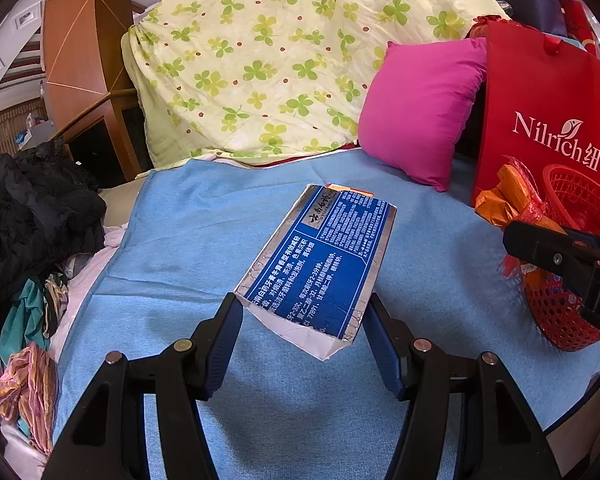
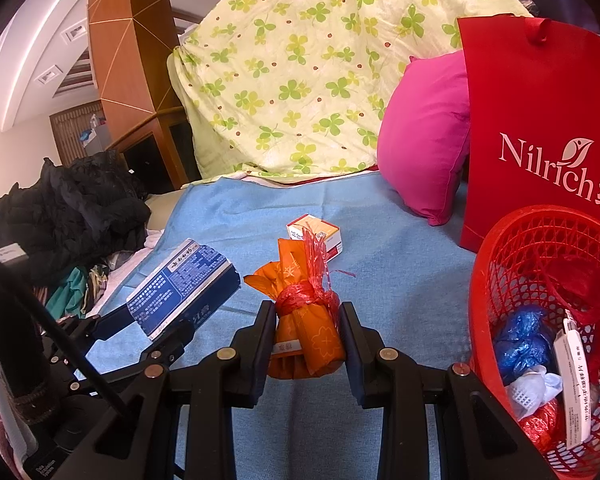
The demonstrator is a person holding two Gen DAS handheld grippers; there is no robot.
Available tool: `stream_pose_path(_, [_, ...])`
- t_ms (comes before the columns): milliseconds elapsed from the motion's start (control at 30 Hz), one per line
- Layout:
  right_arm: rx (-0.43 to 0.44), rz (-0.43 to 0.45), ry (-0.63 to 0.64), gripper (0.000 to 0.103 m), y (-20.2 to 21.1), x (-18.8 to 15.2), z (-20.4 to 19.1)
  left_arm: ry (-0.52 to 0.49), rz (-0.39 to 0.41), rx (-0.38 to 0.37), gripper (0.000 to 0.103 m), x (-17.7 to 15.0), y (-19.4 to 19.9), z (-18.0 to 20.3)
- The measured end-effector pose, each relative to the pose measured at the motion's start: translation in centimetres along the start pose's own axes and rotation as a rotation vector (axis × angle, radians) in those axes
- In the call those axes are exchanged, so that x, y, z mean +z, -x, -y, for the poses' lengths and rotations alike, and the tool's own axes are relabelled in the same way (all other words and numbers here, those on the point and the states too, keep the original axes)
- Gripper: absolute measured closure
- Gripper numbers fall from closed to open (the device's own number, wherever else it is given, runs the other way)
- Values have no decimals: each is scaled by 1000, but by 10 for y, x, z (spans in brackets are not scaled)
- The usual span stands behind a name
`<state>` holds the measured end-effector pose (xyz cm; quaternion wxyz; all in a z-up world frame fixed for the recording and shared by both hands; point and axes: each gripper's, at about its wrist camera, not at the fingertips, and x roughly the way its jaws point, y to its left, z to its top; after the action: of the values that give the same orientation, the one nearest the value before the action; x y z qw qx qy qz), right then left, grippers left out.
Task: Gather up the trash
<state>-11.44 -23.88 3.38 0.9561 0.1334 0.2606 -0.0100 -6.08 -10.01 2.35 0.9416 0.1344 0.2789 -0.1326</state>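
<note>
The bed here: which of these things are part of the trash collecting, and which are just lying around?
Part of the job:
- blue carton in the left gripper
- orange bundle in the right gripper
- small box
- red basket

Just lying about:
- pink pillow
- clover quilt
- red bag
- dark clothes

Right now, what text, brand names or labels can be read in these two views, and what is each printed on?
"Nilrich", white, followed by Chinese characters: on the red paper gift bag.
Blue-and-silver cardboard box in the left hand-held gripper: dense white Chinese print, too small to read.
Orange wrapped bundle tied with red string: small label, blurred.
Small orange-and-white carton: unreadable.
White slip in the red plastic mesh basket: blurred.
</note>
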Motion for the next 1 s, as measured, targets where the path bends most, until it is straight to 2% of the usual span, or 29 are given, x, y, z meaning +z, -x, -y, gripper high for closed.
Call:
stream_pose_path(567, [-2, 9, 4, 69, 1, 1, 4, -10, 4, -3, 40, -1, 1, 0])
stream_pose_path(1000, [-9, 39, 10, 69, 14, 0, 9, -23, 36, -7, 40, -1, 15, -1])
